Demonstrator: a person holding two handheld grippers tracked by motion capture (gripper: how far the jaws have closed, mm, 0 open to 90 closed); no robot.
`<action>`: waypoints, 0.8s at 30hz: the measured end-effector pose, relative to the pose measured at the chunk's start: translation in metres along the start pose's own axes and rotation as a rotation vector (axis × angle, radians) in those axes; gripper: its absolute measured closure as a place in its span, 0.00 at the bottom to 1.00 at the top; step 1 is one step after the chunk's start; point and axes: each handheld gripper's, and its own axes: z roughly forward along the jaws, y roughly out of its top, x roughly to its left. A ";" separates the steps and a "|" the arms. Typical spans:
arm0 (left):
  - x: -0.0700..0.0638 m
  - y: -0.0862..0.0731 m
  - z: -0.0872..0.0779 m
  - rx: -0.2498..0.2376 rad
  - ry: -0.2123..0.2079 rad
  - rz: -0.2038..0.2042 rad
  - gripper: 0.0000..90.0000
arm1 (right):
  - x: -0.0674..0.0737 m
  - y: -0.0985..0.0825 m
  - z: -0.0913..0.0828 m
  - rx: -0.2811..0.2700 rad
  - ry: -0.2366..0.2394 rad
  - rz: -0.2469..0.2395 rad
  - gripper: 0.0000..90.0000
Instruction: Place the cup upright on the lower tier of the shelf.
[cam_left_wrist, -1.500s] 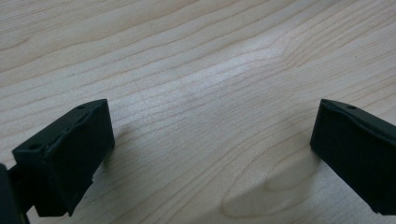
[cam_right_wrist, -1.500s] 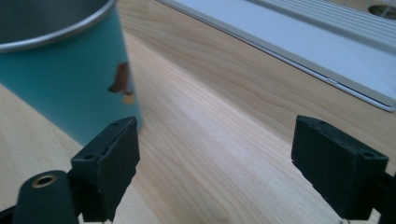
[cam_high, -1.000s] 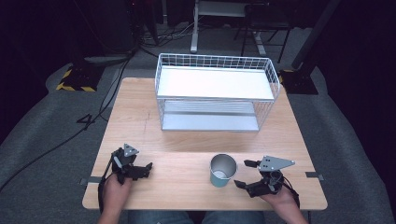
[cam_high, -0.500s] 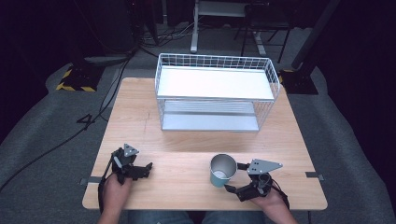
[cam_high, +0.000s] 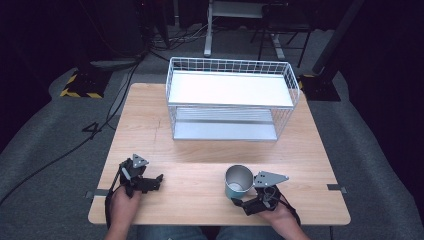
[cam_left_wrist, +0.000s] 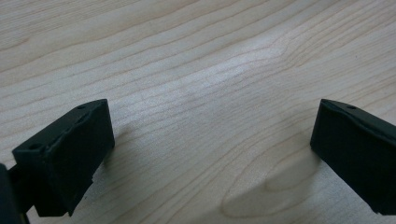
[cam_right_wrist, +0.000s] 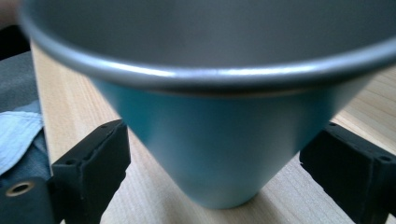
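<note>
Two grippers are at the near edge of the wooden table (cam_high: 150, 130), w/ one blue metal cup (cam_high: 238, 182) standing upright between them, closer to the right side. Right gripper (cam_high: 239, 199) sits low at the cup's near side; in the right gripper view its jaws are spread wide w/ the cup (cam_right_wrist: 210, 140) between them, a gap showing on both sides, so nothing is clamped yet. Left gripper (cam_high: 159, 179) rests on bare wood well apart from the cup; the left gripper view shows its jaws wide apart too, w/ only tabletop (cam_left_wrist: 196, 93) between them. Farther back stands a white wire rack (cam_high: 230, 100) w/ two shelves, top and bottom both bare, well apart from the cup. Progress, as I read it: early stage. Approach to the cup looks about done, since it's already bracketed by the right jaws, but closing, lifting and carrying are all left. Likely destination is the rack, tho that's a guess from the layout. Left hand has no obvious job at this point. Cup looks empty from above, so it prob. handles light and could tip if squeezed off-centre near its narrow base.
</note>
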 end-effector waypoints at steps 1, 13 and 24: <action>0.000 0.000 0.000 0.000 0.000 0.000 0.00 | 0.000 0.000 0.001 0.000 -0.002 0.000 0.10; 0.000 0.000 0.000 0.000 0.000 0.000 0.00 | -0.001 -0.003 0.012 0.004 -0.030 0.010 0.16; 0.000 0.000 0.000 0.000 0.000 0.000 0.00 | 0.001 -0.002 0.013 -0.019 -0.033 0.000 0.18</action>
